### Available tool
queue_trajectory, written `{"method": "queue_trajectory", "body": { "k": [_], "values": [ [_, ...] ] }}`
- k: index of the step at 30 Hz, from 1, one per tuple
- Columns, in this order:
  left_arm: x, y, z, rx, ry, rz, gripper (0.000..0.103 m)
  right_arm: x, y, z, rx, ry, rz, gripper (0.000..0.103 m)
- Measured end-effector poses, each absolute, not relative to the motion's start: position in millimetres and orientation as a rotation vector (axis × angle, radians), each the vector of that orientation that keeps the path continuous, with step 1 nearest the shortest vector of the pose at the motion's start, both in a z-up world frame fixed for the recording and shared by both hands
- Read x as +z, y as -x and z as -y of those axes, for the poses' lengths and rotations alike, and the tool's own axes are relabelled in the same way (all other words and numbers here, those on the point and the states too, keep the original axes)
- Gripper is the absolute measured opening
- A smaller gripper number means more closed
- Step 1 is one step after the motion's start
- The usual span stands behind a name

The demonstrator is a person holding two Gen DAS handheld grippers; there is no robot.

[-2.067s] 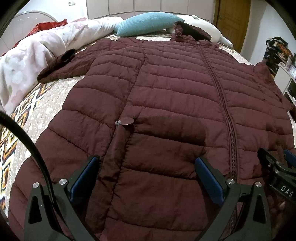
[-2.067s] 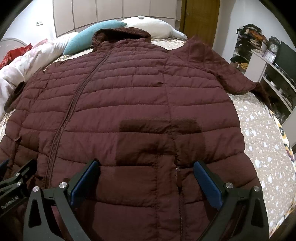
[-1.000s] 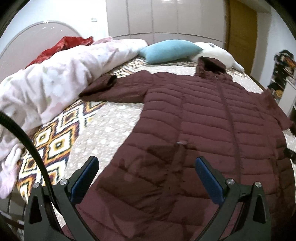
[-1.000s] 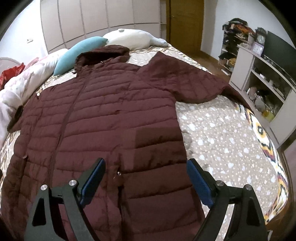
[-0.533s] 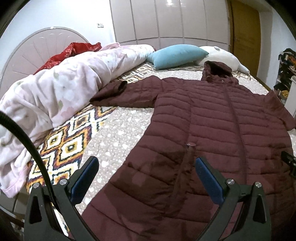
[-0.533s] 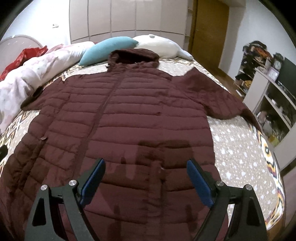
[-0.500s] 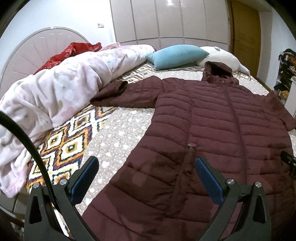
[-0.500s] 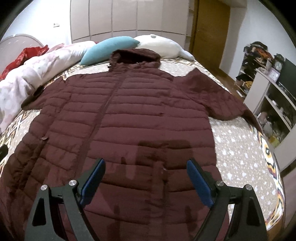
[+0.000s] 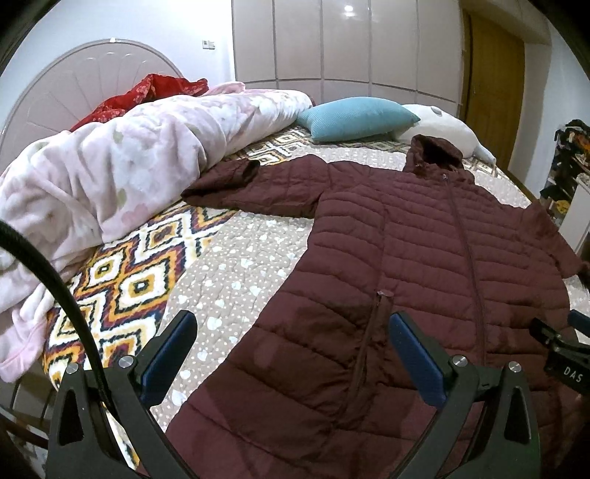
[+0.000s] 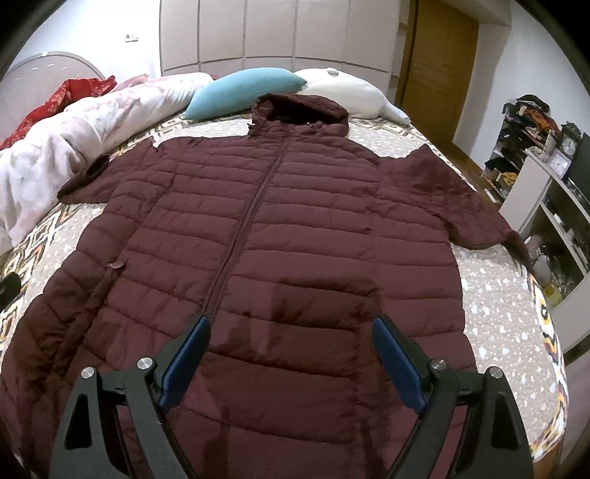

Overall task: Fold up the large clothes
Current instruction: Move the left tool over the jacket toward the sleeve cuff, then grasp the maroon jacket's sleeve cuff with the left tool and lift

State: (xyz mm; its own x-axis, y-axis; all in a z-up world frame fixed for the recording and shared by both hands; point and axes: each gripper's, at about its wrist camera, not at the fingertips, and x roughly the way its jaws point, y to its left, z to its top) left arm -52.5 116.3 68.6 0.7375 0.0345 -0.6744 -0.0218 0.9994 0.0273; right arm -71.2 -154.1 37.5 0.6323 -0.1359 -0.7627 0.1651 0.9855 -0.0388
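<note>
The only writing that can be read is "DAS", white on a black part at the right edge of the left wrist view; the piece it sits on belongs to the right gripper (image 9: pixel 564 353).

From the left, a pink floral comforter (image 9: pixel 110 173) is heaped along the bed's side, a red cloth (image 9: pixel 147 88) behind it against a pale arched headboard (image 9: pixel 73 73). The bedspread (image 9: pixel 228 265) is beige with white spots and a border of orange and black diamonds. On it the maroon quilted hooded coat (image 10: pixel 287 228) lies flat, front up and zipped, sleeves spread to either side, hood toward a teal pillow (image 10: pixel 243 92) and a white pillow (image 10: pixel 343 92). Pale wardrobe doors (image 10: pixel 258 29) fill the far wall, then a wooden door (image 10: pixel 438 55) and white open shelves (image 10: pixel 545 206) cluttered with small things.

The left gripper (image 9: pixel 291 353) hangs over the coat's lower left edge, blue-padded jaws spread wide with nothing between them. The right gripper (image 10: pixel 291 350) hangs above the hem, just right of the zip, jaws likewise spread and empty.
</note>
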Motion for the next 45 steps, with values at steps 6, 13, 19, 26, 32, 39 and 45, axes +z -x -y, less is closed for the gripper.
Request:
{"method": "queue_trajectory", "body": {
  "k": [6, 13, 19, 26, 32, 39, 45],
  "values": [
    [69, 54, -119, 0.028, -0.011, -0.739, 0.103, 37, 71, 153, -0.174, -0.038, -0.871, 0.092],
    [70, 47, -119, 0.034, -0.022, -0.743, 0.103, 33, 67, 157, -0.178, -0.061, -0.875, 0.092],
    [64, 36, -120, 0.042, -0.027, -0.761, 0.103, 25, 59, 161, -0.182, -0.084, -0.887, 0.092],
    [63, 18, -133, 0.079, -0.051, -0.758, 0.103, 21, 45, 160, -0.173, -0.091, -0.891, 0.092],
    [62, -4, -150, 0.121, -0.077, -0.754, 0.103, 13, 27, 156, -0.163, -0.093, -0.901, 0.092],
    [55, -41, -176, 0.158, -0.099, -0.773, 0.103, 0, 12, 153, -0.143, -0.105, -0.898, 0.092],
    [46, -101, -239, 0.191, 0.007, -0.800, 0.103, -15, 5, 157, -0.109, -0.149, -0.914, 0.092]
  ]
}}
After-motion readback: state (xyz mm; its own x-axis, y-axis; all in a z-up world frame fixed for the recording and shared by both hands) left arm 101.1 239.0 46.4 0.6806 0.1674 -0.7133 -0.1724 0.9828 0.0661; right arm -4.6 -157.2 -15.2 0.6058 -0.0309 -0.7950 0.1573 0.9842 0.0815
